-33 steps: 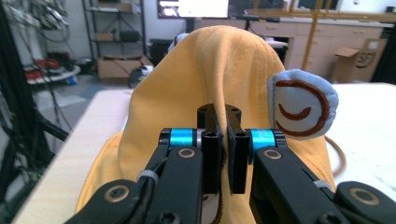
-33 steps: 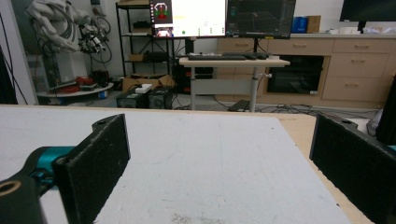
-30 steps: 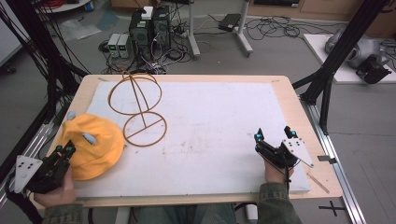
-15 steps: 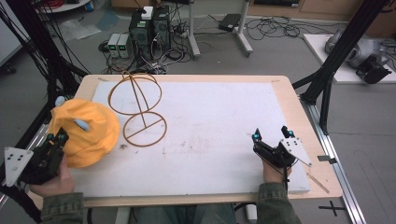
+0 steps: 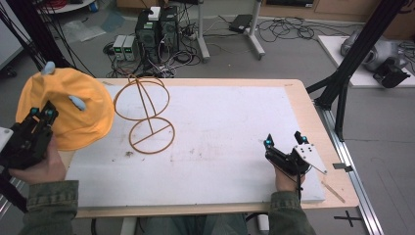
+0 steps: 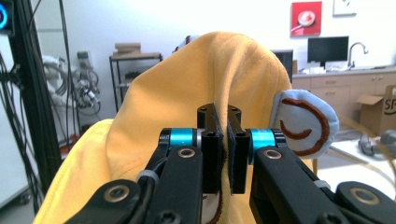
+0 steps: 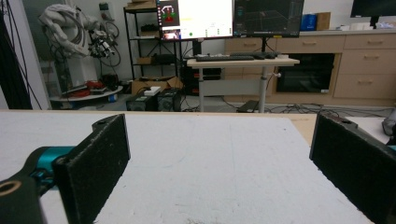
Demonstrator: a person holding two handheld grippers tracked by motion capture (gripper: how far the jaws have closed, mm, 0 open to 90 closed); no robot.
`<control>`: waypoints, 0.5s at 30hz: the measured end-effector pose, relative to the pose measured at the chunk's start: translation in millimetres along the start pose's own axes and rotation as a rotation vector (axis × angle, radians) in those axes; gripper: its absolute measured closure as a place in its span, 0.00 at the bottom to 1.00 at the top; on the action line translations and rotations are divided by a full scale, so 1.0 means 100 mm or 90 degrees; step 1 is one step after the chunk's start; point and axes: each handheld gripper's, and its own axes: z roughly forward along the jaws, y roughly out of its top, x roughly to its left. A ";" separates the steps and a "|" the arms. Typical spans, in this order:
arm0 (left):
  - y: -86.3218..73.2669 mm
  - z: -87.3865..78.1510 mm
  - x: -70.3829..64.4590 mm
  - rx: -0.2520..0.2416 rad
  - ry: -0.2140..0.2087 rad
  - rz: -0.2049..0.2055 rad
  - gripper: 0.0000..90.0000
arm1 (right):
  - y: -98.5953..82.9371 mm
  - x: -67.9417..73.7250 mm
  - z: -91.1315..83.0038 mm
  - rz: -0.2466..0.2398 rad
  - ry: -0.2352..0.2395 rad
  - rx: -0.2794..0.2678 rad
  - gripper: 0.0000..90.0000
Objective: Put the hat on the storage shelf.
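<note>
2 hands | left gripper (image 5: 40, 115) raised, pinching hat (image 5: 68, 105) | right gripper (image 5: 283, 142) low, fingers apart

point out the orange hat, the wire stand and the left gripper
orange hat (image 5: 88, 115): high view, on its crown
wire stand (image 5: 151, 136): high view, on its base ring's crossbar
left gripper (image 6: 223, 140): left gripper view, between its shut jaws

Straight ahead of the right gripper (image 7: 224, 158) stands a pale wooden desk on grey metal legs (image 7: 243, 60) carrying two flat monitors (image 7: 196, 18). Light wooden drawer cabinets (image 7: 364, 65) stand to its right, a black metal shelf rack (image 7: 127, 46) to its left, on grey floor (image 7: 224, 105).
</note>
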 end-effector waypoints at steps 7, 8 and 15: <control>0.33 0.17 -0.09 -0.032 -0.022 -0.003 0.97 | 0.00 -0.01 0.00 0.004 0.000 -0.004 0.05; 0.37 0.19 -0.11 -0.035 -0.025 -0.003 0.97 | 0.00 -0.01 0.00 0.005 0.001 -0.004 0.05; 0.64 0.41 -0.27 -0.050 -0.049 0.001 0.97 | 0.01 -0.01 -0.01 0.008 0.002 -0.004 0.05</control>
